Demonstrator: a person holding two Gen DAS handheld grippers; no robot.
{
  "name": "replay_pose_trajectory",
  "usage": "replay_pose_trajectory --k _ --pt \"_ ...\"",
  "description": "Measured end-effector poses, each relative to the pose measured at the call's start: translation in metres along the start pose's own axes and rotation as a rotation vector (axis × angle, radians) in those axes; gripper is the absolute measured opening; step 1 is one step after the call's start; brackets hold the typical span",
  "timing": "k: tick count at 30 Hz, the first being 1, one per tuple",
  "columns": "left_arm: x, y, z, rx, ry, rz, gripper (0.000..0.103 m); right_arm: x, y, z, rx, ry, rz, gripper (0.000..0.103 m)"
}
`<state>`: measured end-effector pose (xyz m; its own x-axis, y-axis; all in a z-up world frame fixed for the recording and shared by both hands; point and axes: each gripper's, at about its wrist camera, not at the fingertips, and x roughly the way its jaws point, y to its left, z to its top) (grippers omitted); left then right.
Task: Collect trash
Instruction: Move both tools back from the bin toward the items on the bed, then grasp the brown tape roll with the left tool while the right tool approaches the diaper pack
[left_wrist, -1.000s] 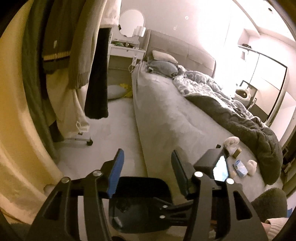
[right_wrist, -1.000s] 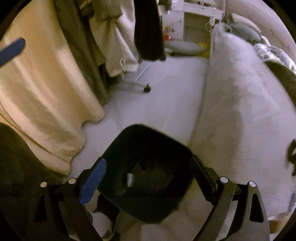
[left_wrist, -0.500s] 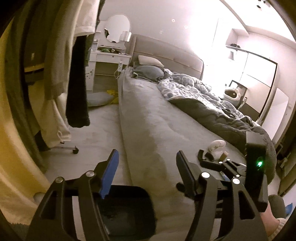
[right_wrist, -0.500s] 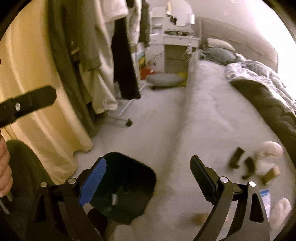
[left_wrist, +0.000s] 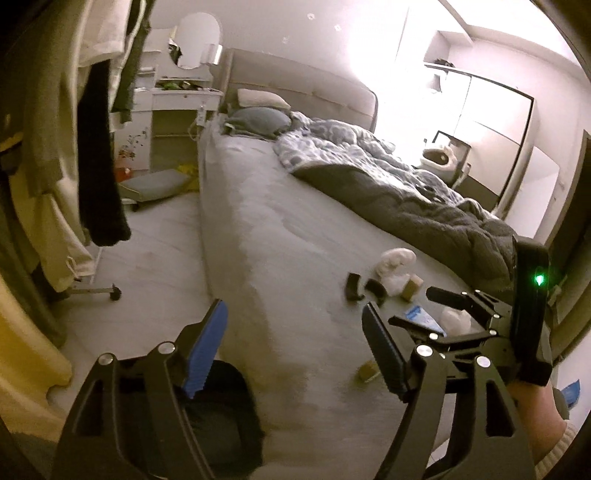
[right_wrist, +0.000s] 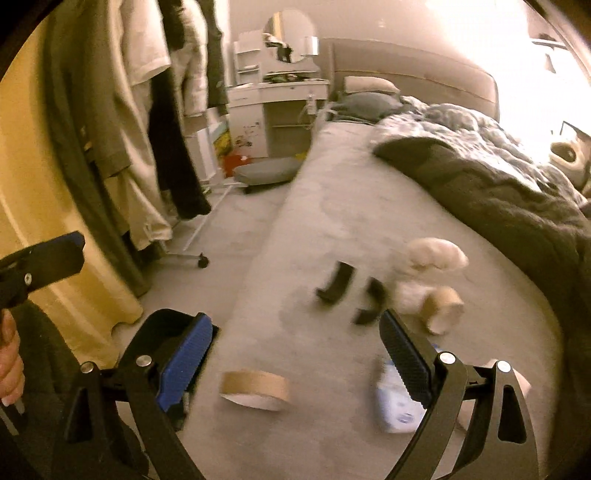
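Observation:
Trash lies on the grey bed (right_wrist: 332, 229): a flat cardboard ring (right_wrist: 255, 389), a cardboard tube (right_wrist: 443, 308), two black curved pieces (right_wrist: 334, 282), crumpled white tissue (right_wrist: 436, 254) and a blue-white packet (right_wrist: 397, 406). My right gripper (right_wrist: 295, 363) is open and empty, just above the ring. My left gripper (left_wrist: 295, 354) is open and empty over the bed's near corner. The black trash bin (left_wrist: 225, 424) stands on the floor under the left gripper; its rim also shows in the right wrist view (right_wrist: 166, 321). The tissue (left_wrist: 395, 260) and black pieces (left_wrist: 354, 286) also show in the left wrist view.
A rack of hanging clothes (left_wrist: 99, 147) on wheels stands left of the bed. A yellow curtain (right_wrist: 55, 240) hangs at the far left. A white vanity with a mirror (left_wrist: 184, 92) stands at the back. A dark duvet (left_wrist: 406, 199) covers the bed's right side.
Both grippers have lifted and swung right, from over the black bin to over the bed. The bin has dropped to the lower left and the trash on the bed has come closer.

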<state>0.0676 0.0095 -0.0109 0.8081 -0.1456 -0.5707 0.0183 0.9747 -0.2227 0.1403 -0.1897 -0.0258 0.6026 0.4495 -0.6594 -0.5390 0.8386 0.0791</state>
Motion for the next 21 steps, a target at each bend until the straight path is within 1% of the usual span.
replay_pose_trajectory --k 6,15,21 --pt "0.023 -0.025 -0.008 0.020 0.051 -0.021 0.079 -0.005 -0.030 -0.014 0.024 0.006 -0.045 0.093" --pt "0.051 -0.062 -0.025 0.076 0.115 -0.048 0.079 -0.006 -0.059 -0.029 0.060 0.021 -0.045 0.094" --pt "0.070 -0.079 -0.034 0.080 0.158 -0.049 0.079 -0.003 -0.071 -0.041 0.071 0.031 -0.029 0.094"
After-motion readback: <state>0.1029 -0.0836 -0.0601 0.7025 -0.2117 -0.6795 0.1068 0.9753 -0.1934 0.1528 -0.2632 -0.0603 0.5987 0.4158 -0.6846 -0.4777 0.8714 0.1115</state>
